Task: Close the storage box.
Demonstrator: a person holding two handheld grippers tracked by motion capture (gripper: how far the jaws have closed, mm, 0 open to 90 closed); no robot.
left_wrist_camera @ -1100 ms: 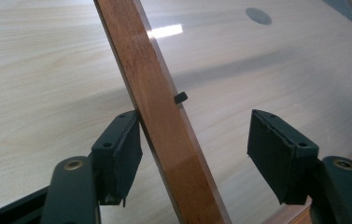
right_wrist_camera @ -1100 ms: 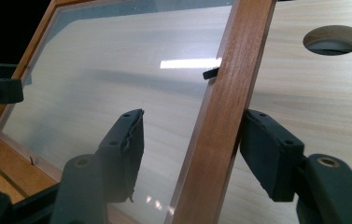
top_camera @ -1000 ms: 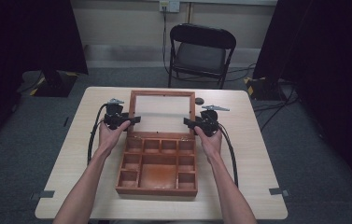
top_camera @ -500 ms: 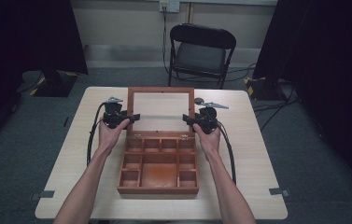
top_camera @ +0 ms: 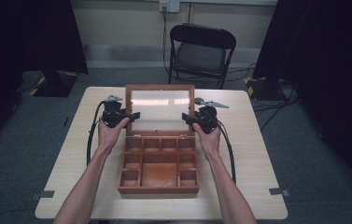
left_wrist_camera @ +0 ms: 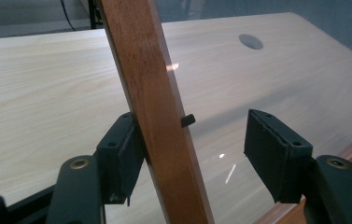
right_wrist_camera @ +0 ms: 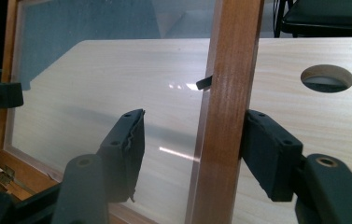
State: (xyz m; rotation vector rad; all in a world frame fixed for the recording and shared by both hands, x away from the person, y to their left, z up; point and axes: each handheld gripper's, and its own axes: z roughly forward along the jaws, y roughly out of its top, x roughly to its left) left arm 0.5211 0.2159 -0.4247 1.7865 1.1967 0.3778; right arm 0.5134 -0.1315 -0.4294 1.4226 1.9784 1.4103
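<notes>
On the worktop (top_camera: 253, 154), the box lid (top_camera: 160, 110) stands raised as before; left tongs (left_wrist_camera: 197, 154) and right tongs (right_wrist_camera: 190, 154) straddle its side rails, gaping, having just widened slightly. No writing shows.

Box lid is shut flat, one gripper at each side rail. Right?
Not shut: the high view shows the lid standing open above the box. The left gripper and right gripper are indeed at its side rails.
</notes>
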